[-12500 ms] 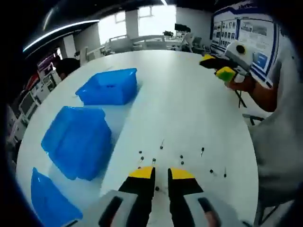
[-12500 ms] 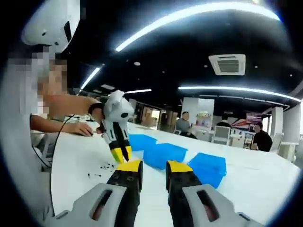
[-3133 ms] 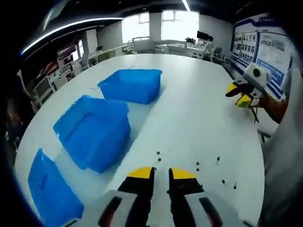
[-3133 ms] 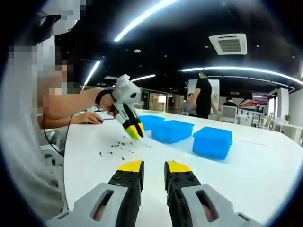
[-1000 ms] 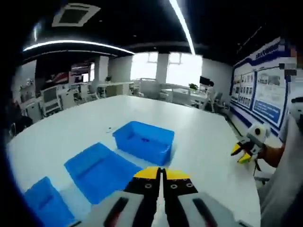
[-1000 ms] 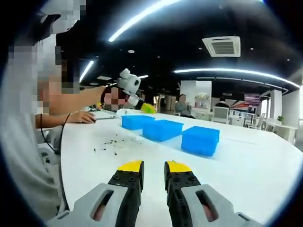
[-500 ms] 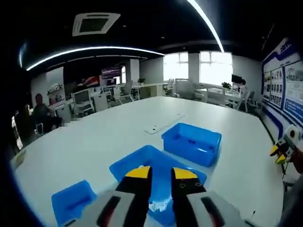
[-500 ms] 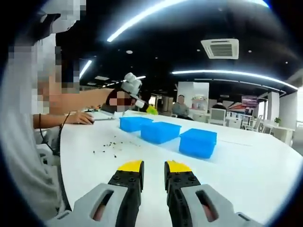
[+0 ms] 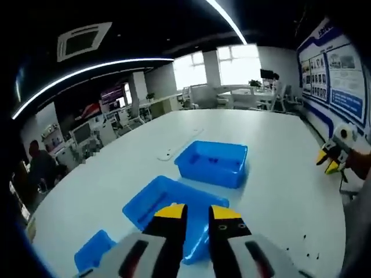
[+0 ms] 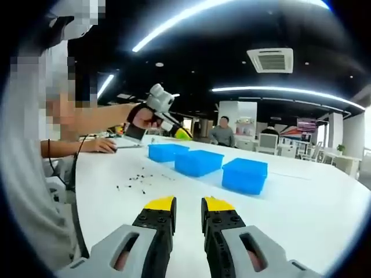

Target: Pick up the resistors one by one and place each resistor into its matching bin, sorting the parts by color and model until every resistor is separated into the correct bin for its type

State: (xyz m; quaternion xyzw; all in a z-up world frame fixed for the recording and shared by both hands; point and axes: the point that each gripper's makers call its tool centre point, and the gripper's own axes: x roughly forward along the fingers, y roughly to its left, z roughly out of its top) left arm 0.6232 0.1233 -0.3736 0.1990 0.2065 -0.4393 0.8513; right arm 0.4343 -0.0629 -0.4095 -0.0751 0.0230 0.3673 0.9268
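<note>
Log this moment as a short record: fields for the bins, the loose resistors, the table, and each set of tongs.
bins: three blue bins in a row, middle bin, far bin, near bin
resistors: loose scatter on the table, beside the bins
table: white, round-edged
left tongs: open, empty, above the middle bin
right tongs: open, empty, held away from the bins
</note>
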